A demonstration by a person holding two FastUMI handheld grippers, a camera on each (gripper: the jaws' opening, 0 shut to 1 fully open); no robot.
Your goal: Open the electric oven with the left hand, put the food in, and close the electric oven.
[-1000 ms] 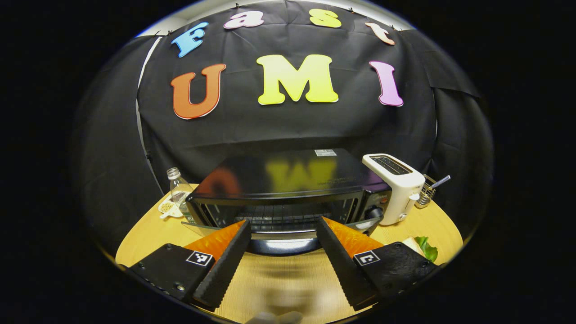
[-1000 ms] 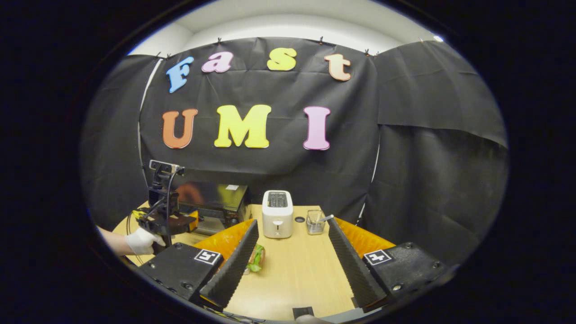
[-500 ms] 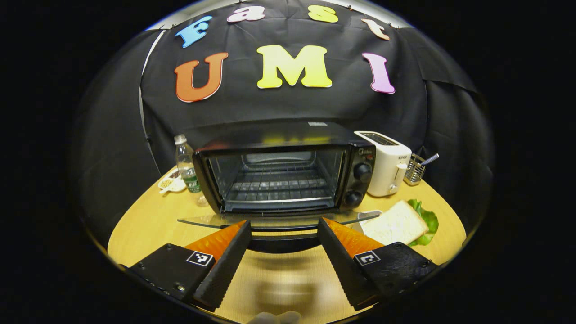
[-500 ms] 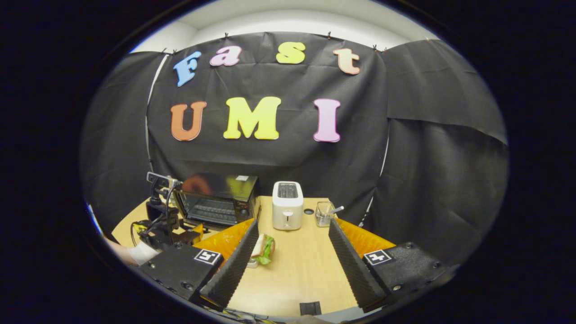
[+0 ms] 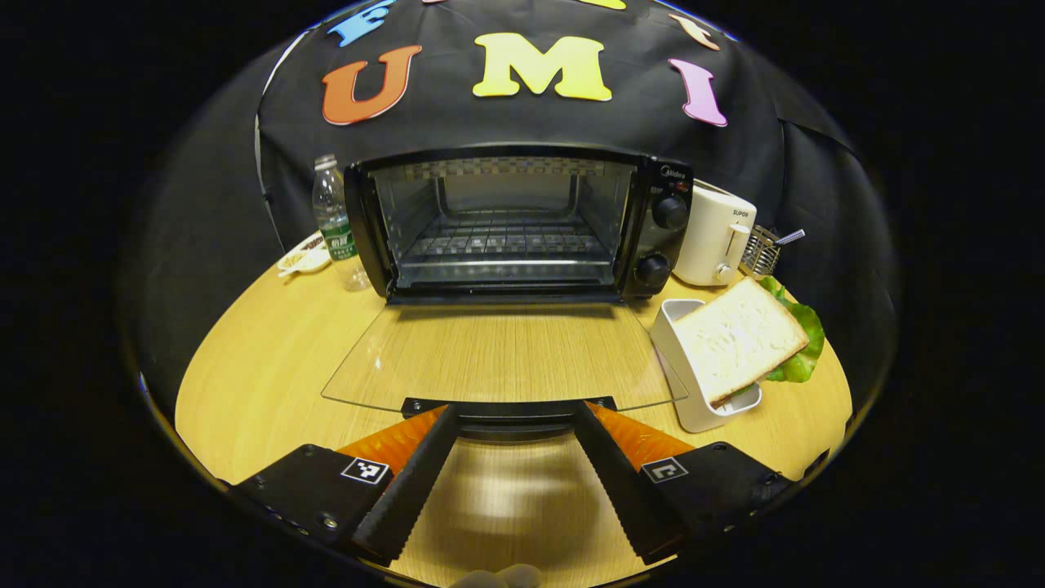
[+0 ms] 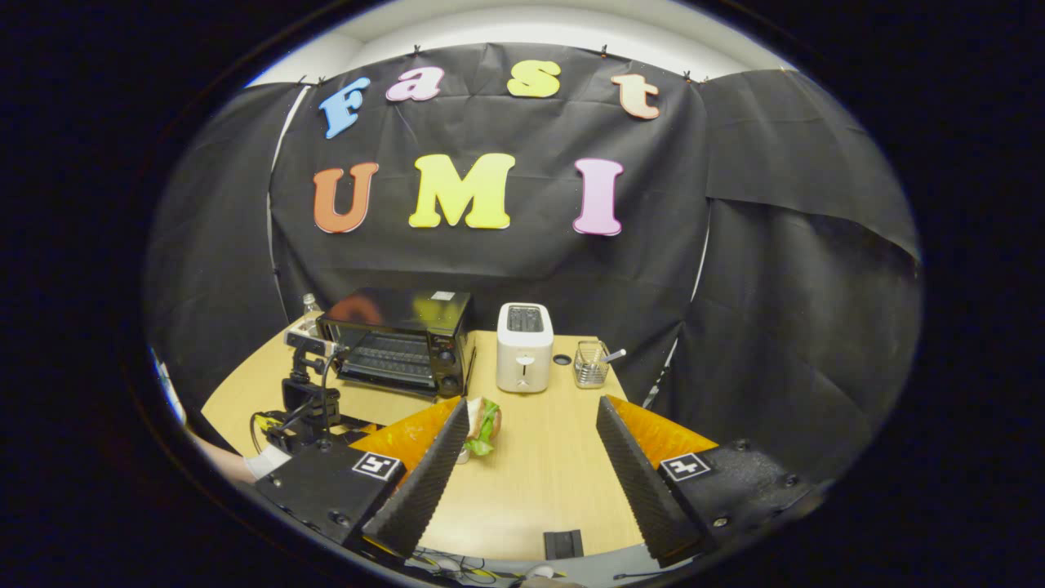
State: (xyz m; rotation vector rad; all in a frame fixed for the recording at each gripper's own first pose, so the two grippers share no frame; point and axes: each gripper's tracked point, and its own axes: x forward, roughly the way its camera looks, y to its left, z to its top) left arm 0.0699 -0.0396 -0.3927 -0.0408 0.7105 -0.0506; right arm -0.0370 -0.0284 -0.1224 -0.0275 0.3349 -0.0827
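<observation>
Swinging down flat, the oven door lay level with the table, fully lowered from half a second before. Left gripper fingers stood apart, flanking the door handle; whether they touched it, I couldn't tell. Right of the oven, the sandwich leaned in its white holder. Right gripper fingers stayed apart, holding nothing.

Quick headcount: one oven at 12 o'clock with two knobs, one toaster at 2, one bottle at 10, one sandwich in one white holder at 3, one wire basket.
</observation>
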